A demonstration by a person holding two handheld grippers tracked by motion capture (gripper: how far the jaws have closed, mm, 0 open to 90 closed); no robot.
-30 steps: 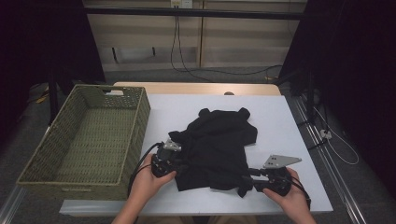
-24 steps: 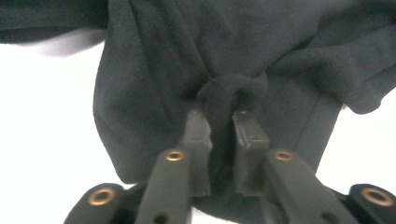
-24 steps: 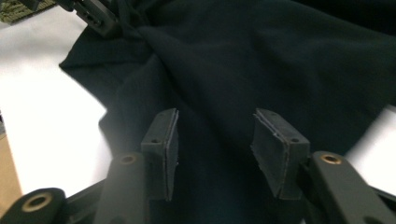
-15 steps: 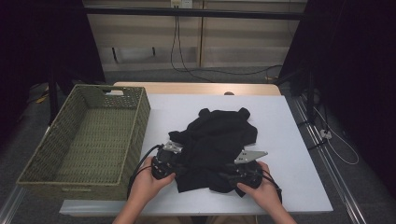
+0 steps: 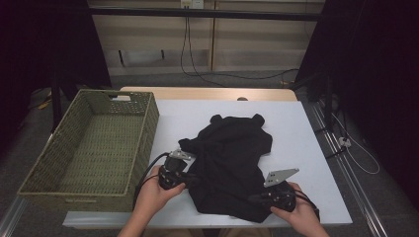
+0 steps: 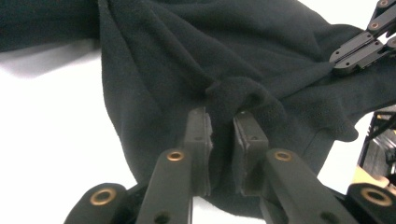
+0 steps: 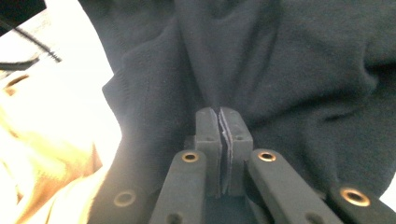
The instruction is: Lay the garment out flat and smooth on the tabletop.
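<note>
A black garment (image 5: 232,163) is spread, crumpled, on the white table (image 5: 301,148), towards the near edge and right of the middle. Two small rounded lobes are seen at its far end, and its near hem lies close to the table's front edge. A woven basket (image 5: 94,143) stands at the left side of the table, just beside the garment's left edge but apart from it.

The left gripper (image 5: 185,180) is held at the garment's near left side, with the person's left hand (image 5: 153,195) wrapped around its body. In the left gripper view, a raised fold of the black cloth (image 6: 243,93) is pinched between the two jaws, which stand a little apart with the fabric bunched between their pads; the left gripper (image 6: 223,135) is thus clamped on the garment. The other gripper's jaws are seen at the upper right of that view, resting on the cloth.

The right gripper (image 5: 254,198) is held at the garment's near right corner by the right hand (image 5: 296,212), with its grey three-cornered plate (image 5: 280,175) on top. In the right gripper view the jaws have just been closing, and they are now pressed almost together, with a thin layer of the dark cloth (image 7: 280,70) caught between the pads; the right gripper (image 7: 223,128) is clamped on the garment's edge. The bright table surface is seen at the left of that view.
</note>
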